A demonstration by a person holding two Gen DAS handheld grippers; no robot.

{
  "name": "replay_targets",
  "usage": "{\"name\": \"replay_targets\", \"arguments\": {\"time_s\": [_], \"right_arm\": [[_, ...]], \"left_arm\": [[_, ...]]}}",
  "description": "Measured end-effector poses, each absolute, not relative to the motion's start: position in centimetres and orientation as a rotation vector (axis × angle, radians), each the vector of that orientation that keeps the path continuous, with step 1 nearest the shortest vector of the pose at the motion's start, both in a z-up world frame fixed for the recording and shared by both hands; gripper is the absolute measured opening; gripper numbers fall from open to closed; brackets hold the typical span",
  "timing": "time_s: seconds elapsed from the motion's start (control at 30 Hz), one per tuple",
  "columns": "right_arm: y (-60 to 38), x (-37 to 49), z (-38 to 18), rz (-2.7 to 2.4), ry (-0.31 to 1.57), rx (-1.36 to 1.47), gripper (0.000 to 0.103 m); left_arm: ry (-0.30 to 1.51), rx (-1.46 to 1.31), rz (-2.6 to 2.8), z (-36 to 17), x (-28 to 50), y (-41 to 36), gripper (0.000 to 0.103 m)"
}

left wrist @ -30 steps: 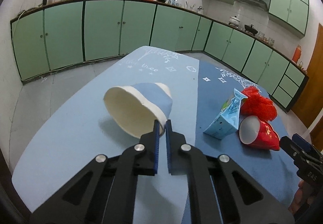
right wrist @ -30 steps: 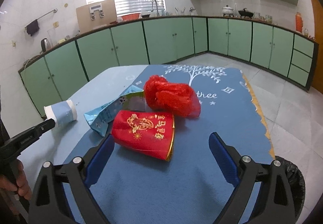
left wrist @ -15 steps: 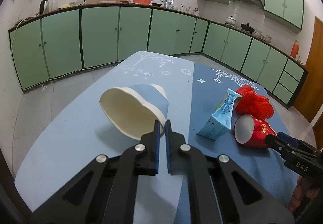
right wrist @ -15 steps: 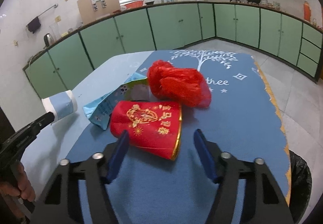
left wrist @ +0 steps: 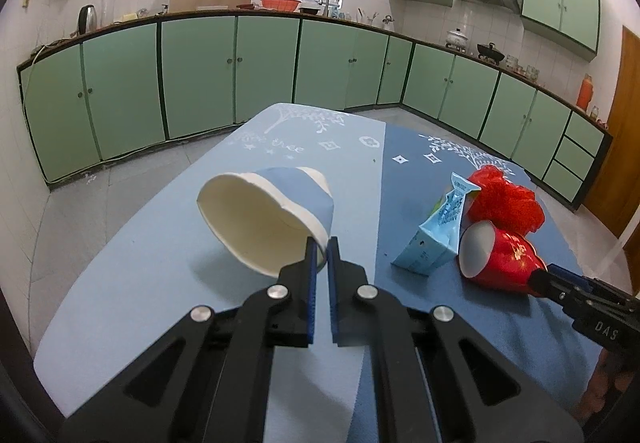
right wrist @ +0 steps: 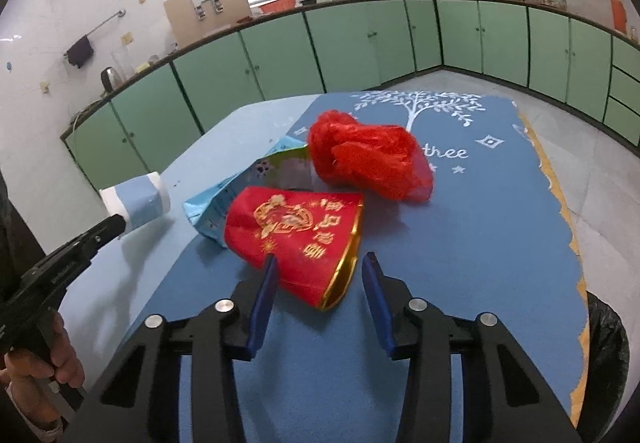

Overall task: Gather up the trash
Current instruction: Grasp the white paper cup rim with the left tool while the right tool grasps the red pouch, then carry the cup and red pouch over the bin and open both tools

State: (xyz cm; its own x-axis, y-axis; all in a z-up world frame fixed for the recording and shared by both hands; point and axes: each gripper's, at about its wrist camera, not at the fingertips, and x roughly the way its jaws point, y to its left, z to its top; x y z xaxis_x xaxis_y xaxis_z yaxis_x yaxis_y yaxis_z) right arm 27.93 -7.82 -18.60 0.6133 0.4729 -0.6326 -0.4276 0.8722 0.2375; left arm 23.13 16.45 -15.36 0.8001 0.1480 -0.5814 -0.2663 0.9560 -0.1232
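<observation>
My left gripper (left wrist: 321, 255) is shut on the rim of a white and blue paper cup (left wrist: 264, 215), held tilted just above the blue tablecloth. The cup also shows in the right wrist view (right wrist: 138, 201). My right gripper (right wrist: 318, 275) is partly closed around the gold rim of a red paper cup (right wrist: 296, 239) lying on its side; its jaws stand on either side, apart from the cup. Behind it lie a light blue carton (right wrist: 240, 195) and a crumpled red plastic bag (right wrist: 368, 159). All three show in the left wrist view: red cup (left wrist: 496, 259), carton (left wrist: 436, 231), bag (left wrist: 504, 203).
The table (right wrist: 480, 243) has a blue cloth with a white tree print and a gold fringe on the right edge. A black trash bin (right wrist: 604, 347) stands on the floor at the table's right. Green cabinets (left wrist: 200, 83) line the walls.
My right gripper has moved forward to the red cup and its jaws have narrowed around the cup's rim. My left gripper keeps hold of the white and blue cup, shifting slightly.
</observation>
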Motion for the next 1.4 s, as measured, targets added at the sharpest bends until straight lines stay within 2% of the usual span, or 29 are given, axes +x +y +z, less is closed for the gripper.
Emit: {"name": "replay_targets", "arguments": {"time_s": [0.1,0.27,0.33,0.7,0.97,1.4], "right_arm": [[-7.0,27.8,-18.7,0.558,0.759,0.042,0.035],[-6.2,27.4,-18.7,0.597,0.755,0.015,0.006],[-6.1,27.0,-18.6,0.611,0.737,0.007,0.004],[-7.0,25.0,-16.2,0.577,0.628,-0.029,0.003],[-9.3,23.2,-13.4,0.539,0.551,-0.031,0.003],[-17.1,20.0,-11.3,0.365,0.493,0.005,0.003]], "left_arm": [[0.607,-0.203,0.222,-15.4,23.1,16.4,0.004],[0.612,-0.202,0.222,-15.5,23.1,16.3,0.004],[0.613,-0.198,0.222,-15.5,23.1,16.2,0.004],[0.587,-0.185,0.195,-14.6,22.6,15.2,0.004],[0.515,-0.171,0.150,-11.9,21.3,12.9,0.004],[0.432,-0.140,-0.049,-8.4,20.9,5.0,0.004]]}}
